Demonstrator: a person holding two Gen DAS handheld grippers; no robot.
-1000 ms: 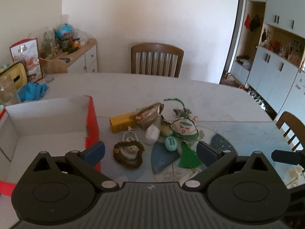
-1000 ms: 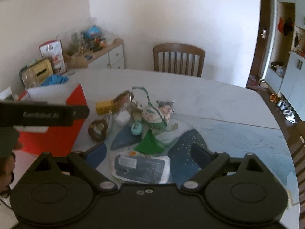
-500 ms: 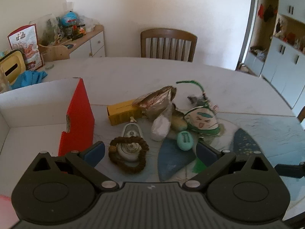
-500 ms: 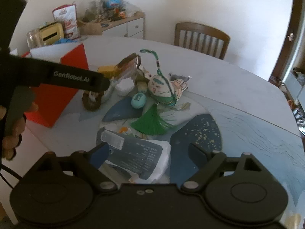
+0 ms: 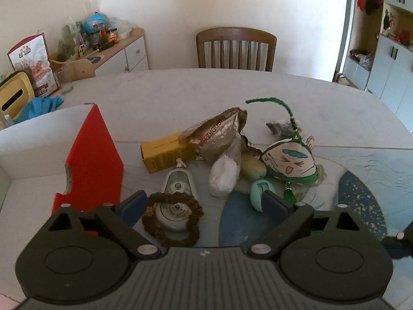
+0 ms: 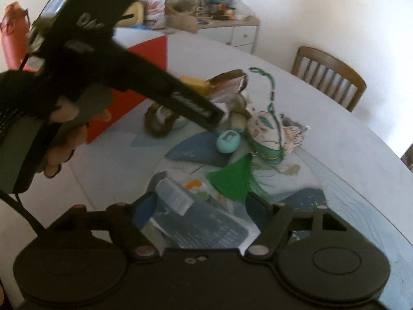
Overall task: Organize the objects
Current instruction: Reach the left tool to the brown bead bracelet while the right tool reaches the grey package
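Where jaws gape: brown beaded bracelet (image 5: 172,218) looped.

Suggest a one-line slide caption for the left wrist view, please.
Open left tool poised over a brown bead bracelet ringing a small white gadget, beside the red-and-white box.

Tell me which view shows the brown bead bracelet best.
Left wrist view. The brown bead bracelet lies close and sharp between the open jaws of the left gripper, ringed around a small white oval case. In the right wrist view the bracelet is small, blurred, and partly hidden behind the left gripper's body.
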